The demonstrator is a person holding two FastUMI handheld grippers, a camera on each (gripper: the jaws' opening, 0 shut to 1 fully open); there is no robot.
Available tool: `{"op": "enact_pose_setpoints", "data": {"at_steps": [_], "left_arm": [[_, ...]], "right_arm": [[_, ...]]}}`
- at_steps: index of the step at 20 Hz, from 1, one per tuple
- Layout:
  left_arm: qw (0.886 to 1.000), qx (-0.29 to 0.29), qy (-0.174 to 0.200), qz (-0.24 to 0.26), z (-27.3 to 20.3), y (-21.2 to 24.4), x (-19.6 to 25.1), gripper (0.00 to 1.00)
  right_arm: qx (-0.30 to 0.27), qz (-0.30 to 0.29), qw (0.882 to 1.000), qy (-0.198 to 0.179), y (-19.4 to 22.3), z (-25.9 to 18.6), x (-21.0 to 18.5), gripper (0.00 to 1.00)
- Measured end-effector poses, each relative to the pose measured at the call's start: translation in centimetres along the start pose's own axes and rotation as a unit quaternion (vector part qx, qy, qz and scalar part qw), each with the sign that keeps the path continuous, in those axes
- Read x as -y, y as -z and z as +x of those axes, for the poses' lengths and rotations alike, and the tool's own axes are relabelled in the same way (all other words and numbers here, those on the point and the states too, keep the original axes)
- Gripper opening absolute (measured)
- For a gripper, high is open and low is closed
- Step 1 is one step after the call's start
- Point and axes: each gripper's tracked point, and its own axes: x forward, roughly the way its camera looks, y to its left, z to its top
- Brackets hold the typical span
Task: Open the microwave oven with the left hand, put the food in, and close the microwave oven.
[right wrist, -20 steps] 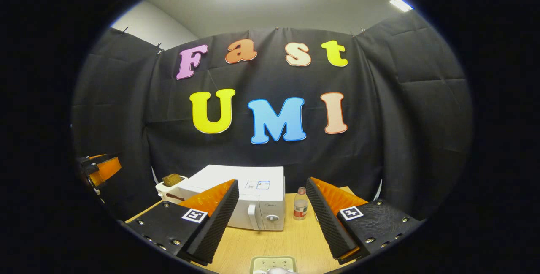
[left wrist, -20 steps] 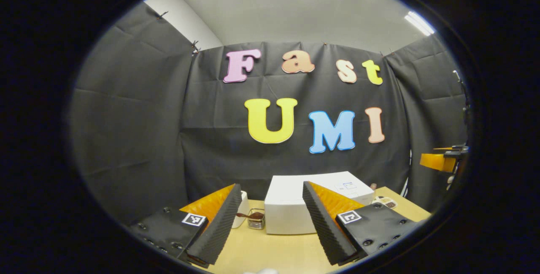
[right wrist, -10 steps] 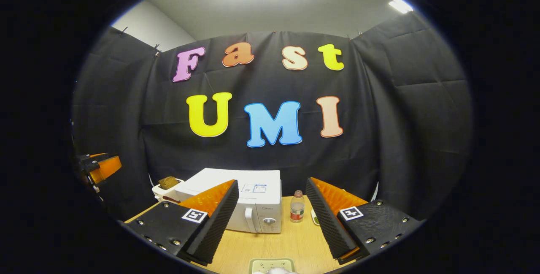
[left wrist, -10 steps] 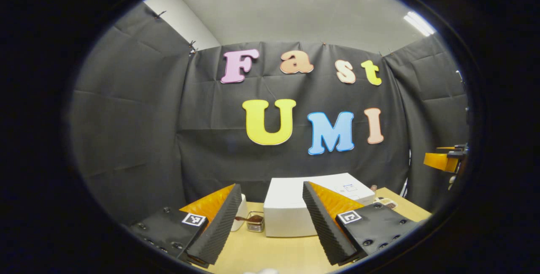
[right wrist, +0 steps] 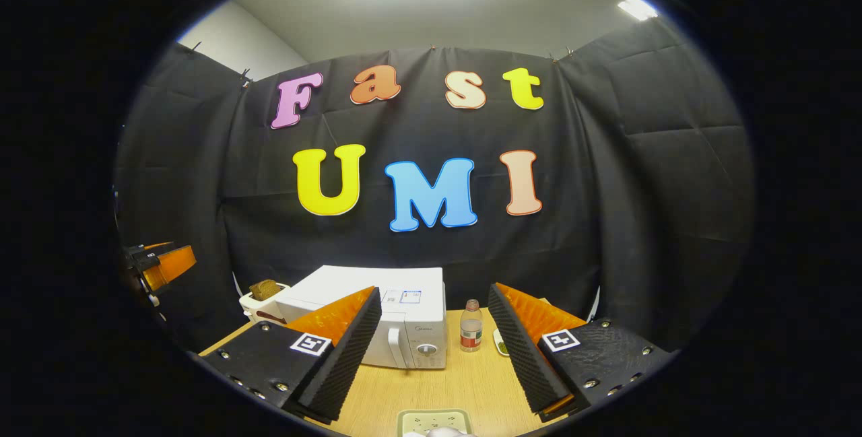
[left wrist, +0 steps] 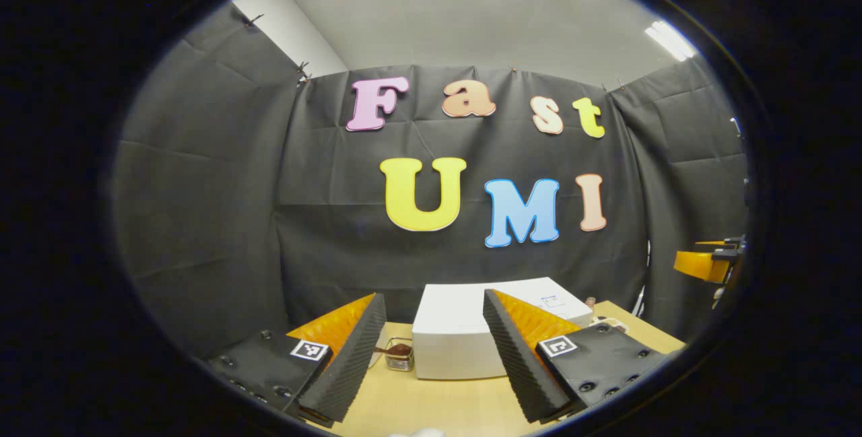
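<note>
The white microwave (left wrist: 452, 346) stands on the wooden table (left wrist: 431, 403), beyond my left gripper (left wrist: 432, 297), which is open and holds nothing. In the right gripper view the microwave (right wrist: 377, 295) shows its shut door, handle (right wrist: 395, 349) and knob. My right gripper (right wrist: 434, 290) is open and empty, well short of it. A pale square plate (right wrist: 431, 418) with something white on it lies at the bottom edge, below the right gripper's fingers. The left gripper (right wrist: 160, 265) shows at the far left, the right gripper (left wrist: 707, 263) at the far right.
A small bottle (right wrist: 471, 333) and a small dish (right wrist: 500, 343) stand right of the microwave. A white toaster with bread (right wrist: 264, 294) is on its left. A small glass cup with something brown (left wrist: 399, 355) sits by the microwave's side. Black cloth walls surround the table.
The microwave has slid a little left in both views as the grippers drifted. Both grippers stay open and hold nothing.
</note>
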Motion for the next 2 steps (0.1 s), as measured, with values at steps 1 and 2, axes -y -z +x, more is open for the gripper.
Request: {"op": "enact_pose_setpoints", "data": {"at_steps": [1,2], "left_arm": [[1.0,0.0,0.002,0.003,0.1,0.02,0.04,1.0],[1.0,-0.001,0.004,0.006,0.09,-0.03,0.07,0.98]], "right_arm": [[0.001,0.002,1.0,0.001,-0.02,-0.03,0.07,0.98],[0.0,0.005,1.0,0.004,0.16,-0.07,0.19,0.98]]}}
